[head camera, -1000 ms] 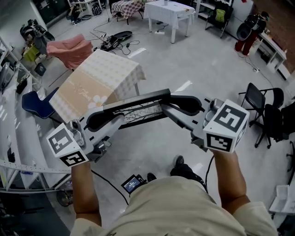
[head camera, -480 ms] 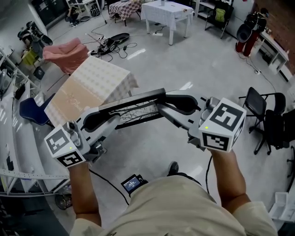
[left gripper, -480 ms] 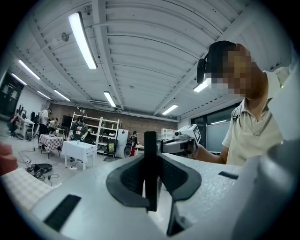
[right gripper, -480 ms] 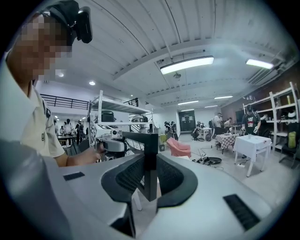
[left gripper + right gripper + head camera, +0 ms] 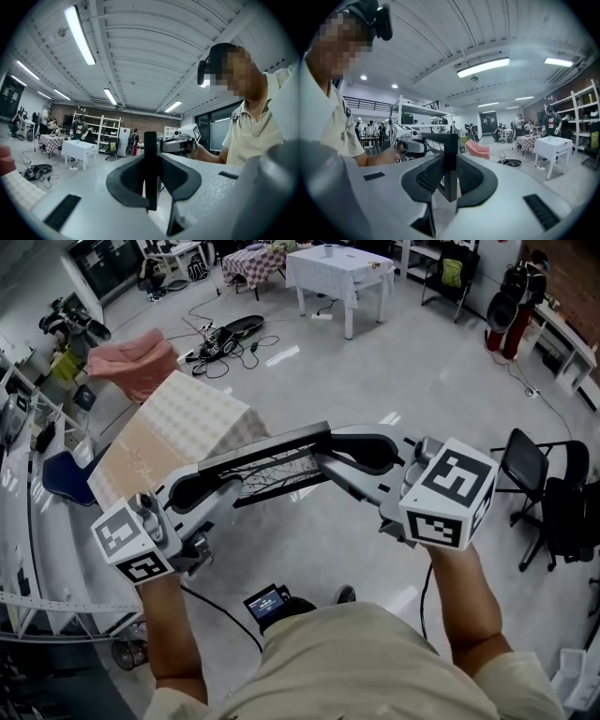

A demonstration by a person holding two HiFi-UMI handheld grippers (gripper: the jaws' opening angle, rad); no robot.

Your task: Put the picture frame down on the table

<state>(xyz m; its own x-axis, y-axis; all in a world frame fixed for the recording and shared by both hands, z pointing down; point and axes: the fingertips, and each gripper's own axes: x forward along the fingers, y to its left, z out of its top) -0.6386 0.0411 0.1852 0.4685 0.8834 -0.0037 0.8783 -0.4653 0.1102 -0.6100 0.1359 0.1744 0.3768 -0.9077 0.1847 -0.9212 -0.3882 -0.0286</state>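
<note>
A black picture frame (image 5: pixel 267 463) with a branch drawing hangs in the air above the floor, held level at its two ends. My left gripper (image 5: pixel 211 488) is shut on its left end and my right gripper (image 5: pixel 354 454) is shut on its right end. In the left gripper view the frame's edge (image 5: pixel 150 164) stands upright between the pads, and the other gripper's marker cube (image 5: pixel 183 138) shows beyond it. The right gripper view shows the frame's corner (image 5: pixel 450 161) pinched the same way. A table with a beige patterned cloth (image 5: pixel 173 432) stands ahead to the left, beyond the frame.
A pink draped chair (image 5: pixel 141 362) and floor cables (image 5: pixel 230 329) lie behind the table. A white table (image 5: pixel 337 268) stands further back. Black folding chairs (image 5: pixel 553 484) are at the right, white shelving (image 5: pixel 19 521) along the left. A small screen device (image 5: pixel 267 601) hangs by my feet.
The person has stepped forward over the floor. Both grippers keep their hold on the frame, which stays level. The cloth-covered table has shifted slightly left and down in the head view.
</note>
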